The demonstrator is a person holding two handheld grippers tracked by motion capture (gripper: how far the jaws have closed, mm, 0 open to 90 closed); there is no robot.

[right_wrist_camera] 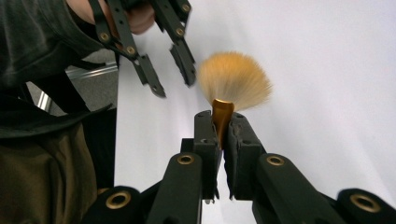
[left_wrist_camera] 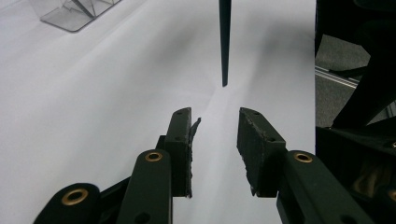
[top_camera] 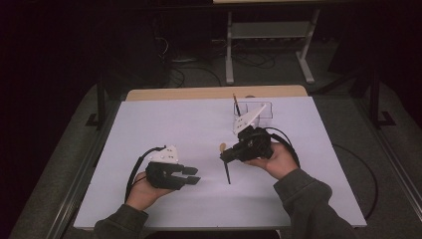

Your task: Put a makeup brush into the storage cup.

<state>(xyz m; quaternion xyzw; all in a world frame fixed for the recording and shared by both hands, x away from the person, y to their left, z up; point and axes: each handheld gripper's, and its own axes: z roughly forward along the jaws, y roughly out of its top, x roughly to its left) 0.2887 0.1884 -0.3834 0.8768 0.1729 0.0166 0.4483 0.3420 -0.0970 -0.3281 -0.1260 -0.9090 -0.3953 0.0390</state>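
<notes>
A fan brush with pale orange bristles (right_wrist_camera: 233, 79), a gold ferrule and a thin dark handle (top_camera: 227, 173) is held over the white table. My right gripper (right_wrist_camera: 220, 117) is shut on the ferrule, and from above it (top_camera: 226, 155) sits right of centre, bristles to the far side and handle toward the person. My left gripper (top_camera: 197, 176) stands open at the near left with nothing between its jaws. In its own view the gripper (left_wrist_camera: 215, 114) points at the handle's tip (left_wrist_camera: 224, 56), a short way ahead. The left gripper (right_wrist_camera: 175, 86) also hangs open beside the bristles.
A clear plastic holder (top_camera: 260, 109) stands at the back of the white sheet (top_camera: 164, 124), with another thin brush (top_camera: 236, 105) beside it. The holder (left_wrist_camera: 74, 14) appears far left in the left gripper view. Sleeves enter from the near edge. Dark floor and a stand lie beyond.
</notes>
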